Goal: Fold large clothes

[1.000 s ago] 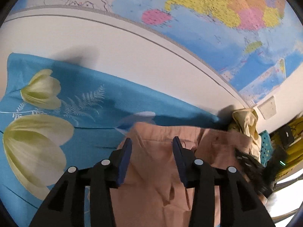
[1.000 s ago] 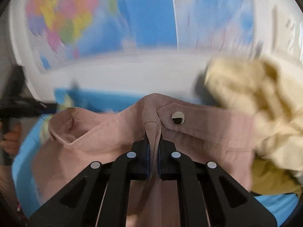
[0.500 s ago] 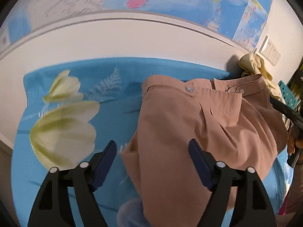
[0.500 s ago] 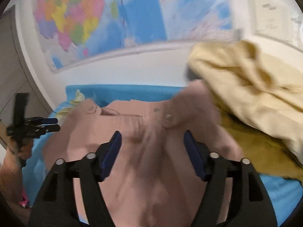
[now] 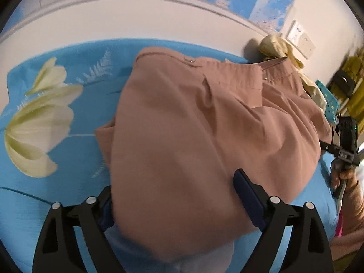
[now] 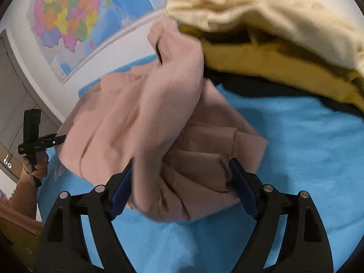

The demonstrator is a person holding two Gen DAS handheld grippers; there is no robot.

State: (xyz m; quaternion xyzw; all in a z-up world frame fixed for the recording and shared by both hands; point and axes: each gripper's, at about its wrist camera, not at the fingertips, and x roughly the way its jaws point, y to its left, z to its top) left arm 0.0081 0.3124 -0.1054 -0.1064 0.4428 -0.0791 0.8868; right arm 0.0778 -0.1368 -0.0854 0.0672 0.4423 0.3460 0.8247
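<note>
Dusty-pink trousers (image 5: 193,136) lie in a loose heap on the blue flowered sheet (image 5: 45,182), waistband with snap buttons toward the wall. My left gripper (image 5: 177,202) is open, its fingers spread on either side of the near edge of the heap. In the right wrist view the same trousers (image 6: 147,125) are bunched, with folded layers at the near side. My right gripper (image 6: 182,182) is open, its fingers wide around the near folds. Neither gripper holds cloth.
A pile of cream and mustard clothes (image 6: 273,34) lies at the right, against the wall. A world map (image 6: 75,18) hangs on the wall behind. A turquoise perforated item (image 5: 329,100) sits at the far right. The other hand-held gripper (image 6: 34,141) shows at the left.
Both grippers opened and let go of the trousers' waistband. The trousers dropped onto the sheet in a heap. Both grippers pulled back toward the near side.
</note>
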